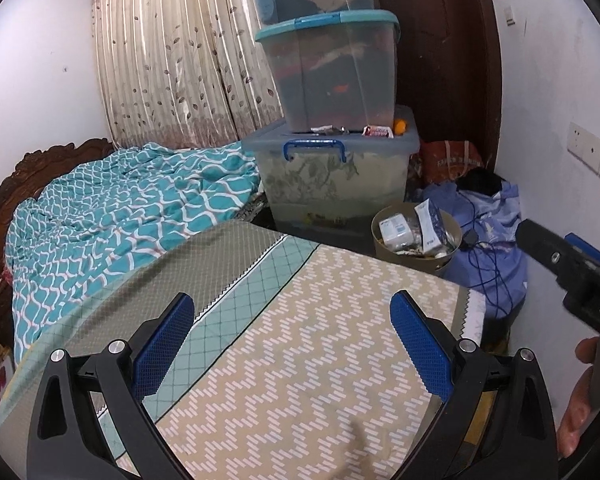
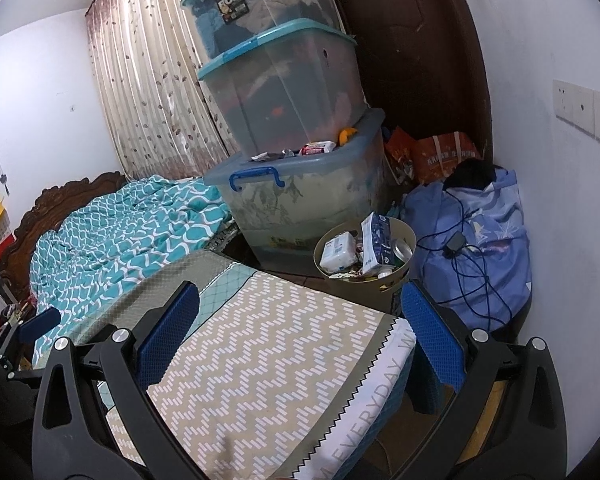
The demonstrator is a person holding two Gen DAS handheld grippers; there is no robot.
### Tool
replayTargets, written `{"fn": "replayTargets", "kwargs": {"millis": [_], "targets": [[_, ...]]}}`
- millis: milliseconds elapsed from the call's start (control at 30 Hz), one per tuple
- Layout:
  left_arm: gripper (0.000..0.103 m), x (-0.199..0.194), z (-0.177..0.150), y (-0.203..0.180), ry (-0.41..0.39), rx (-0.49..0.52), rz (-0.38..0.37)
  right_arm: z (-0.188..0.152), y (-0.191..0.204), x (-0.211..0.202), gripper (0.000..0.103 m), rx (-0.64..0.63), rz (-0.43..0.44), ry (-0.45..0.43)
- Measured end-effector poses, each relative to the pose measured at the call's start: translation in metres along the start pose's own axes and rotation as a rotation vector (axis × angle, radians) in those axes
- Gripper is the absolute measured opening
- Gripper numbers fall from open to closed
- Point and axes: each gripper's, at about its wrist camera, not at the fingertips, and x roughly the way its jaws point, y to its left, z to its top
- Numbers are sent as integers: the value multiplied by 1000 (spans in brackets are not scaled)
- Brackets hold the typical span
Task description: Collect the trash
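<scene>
Blue-padded and spread wide with nothing between them, the left gripper [image 1: 292, 344] and right gripper [image 2: 300, 332] should approach the overfilled bin [image 2: 396, 236] slowly, gripping its rim squarely

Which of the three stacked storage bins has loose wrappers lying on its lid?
The bottom bin, the one with blue handles; wrappers sit on its lid beside the middle bin.

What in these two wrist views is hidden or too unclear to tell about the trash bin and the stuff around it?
- Trash bin: in the left wrist view the bed's corner covers its base.
- Bin contents: lower layers buried under cartons in both views; labels too small to read.
- Small items on the lowest storage box lid: too small to identify.
- Right gripper: cut off by the left view's edge.
</scene>
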Motion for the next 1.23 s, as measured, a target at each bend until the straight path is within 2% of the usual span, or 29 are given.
{"fn": "replayTargets", "kwargs": {"millis": [667,933,1233], "targets": [[94,16,1,-38,81,40,41,-7,-45,18,100,92,35,36],[94,12,1,-45,57,45,32,-8,-49,20,100,102,39,40],[94,19,-12,-38,132,9,21,-17,-49,27,100,104,40,56]]}}
